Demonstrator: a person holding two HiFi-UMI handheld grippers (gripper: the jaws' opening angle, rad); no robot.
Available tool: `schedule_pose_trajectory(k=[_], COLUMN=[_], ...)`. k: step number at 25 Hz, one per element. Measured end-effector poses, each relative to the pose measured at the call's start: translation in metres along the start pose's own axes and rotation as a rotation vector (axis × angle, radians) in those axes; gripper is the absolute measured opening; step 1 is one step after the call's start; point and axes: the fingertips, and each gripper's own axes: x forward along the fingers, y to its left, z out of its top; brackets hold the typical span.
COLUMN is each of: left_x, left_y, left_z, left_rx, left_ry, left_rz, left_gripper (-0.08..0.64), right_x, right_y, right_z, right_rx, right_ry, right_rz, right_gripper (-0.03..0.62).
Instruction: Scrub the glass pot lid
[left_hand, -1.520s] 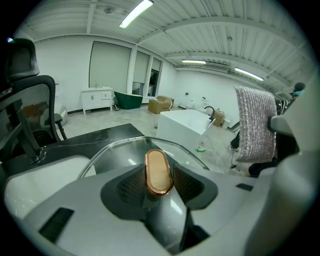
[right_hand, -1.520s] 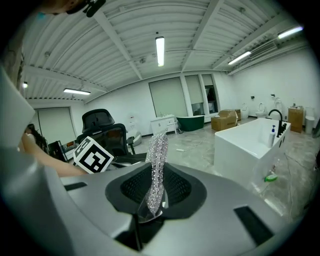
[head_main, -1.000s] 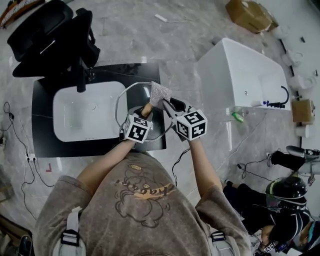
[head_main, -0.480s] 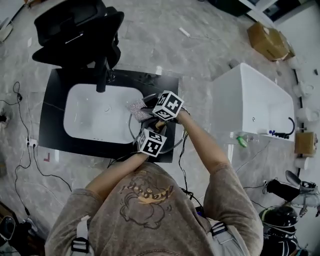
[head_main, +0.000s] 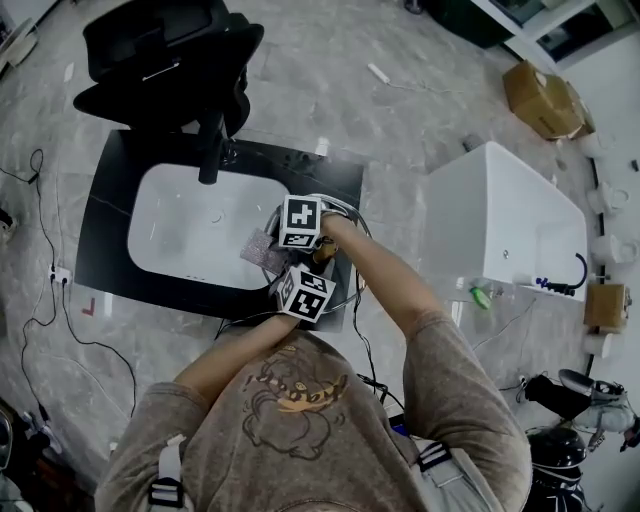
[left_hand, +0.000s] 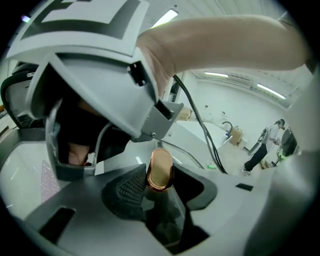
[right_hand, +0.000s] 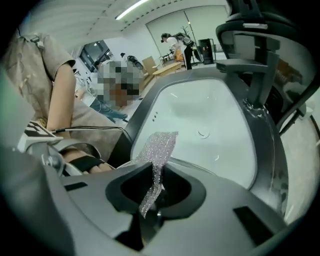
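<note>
The glass pot lid lies on the black counter, right of the white sink, mostly hidden under both grippers. My left gripper is shut on the lid's copper knob; in the head view its marker cube sits nearest the person. My right gripper is shut on a silvery scrub cloth that hangs over the lid's rim toward the sink. In the head view the right gripper crosses above the left, with the cloth at the sink's edge.
A black faucet stands at the sink's far rim, with a black office chair behind it. A white tub is on the right. Cables trail over the counter and the floor.
My right gripper has swung with the cloth from the lid's right side to its left, crossing over the left gripper and tipping downward. The left gripper has kept its hold on the knob.
</note>
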Motion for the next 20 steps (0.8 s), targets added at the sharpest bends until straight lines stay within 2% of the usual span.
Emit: schedule_pose_trajectory(k=[4, 12, 15, 20], left_x=[0.000, 0.000, 0.000, 0.000], left_y=[0.000, 0.001, 0.002, 0.003], left_z=[0.000, 0.000, 0.000, -0.001], left_rx=[-0.012, -0.014, -0.008, -0.019], left_ry=[-0.005, 0.000, 0.005, 0.009], left_rz=[0.001, 0.000, -0.002, 0.001], left_gripper=[0.176, 0.176, 0.176, 0.176], right_x=[0.010, 0.015, 0.014, -0.003], right_y=[0.001, -0.001, -0.004, -0.031], right_z=[-0.002, -0.002, -0.004, -0.013], right_rx=[-0.037, -0.080, -0.079, 0.024], right_ry=[0.047, 0.060, 0.029, -0.079], right_rz=[0.026, 0.021, 0.008, -0.077], right_gripper=[0.077, 0.078, 0.081, 0.086])
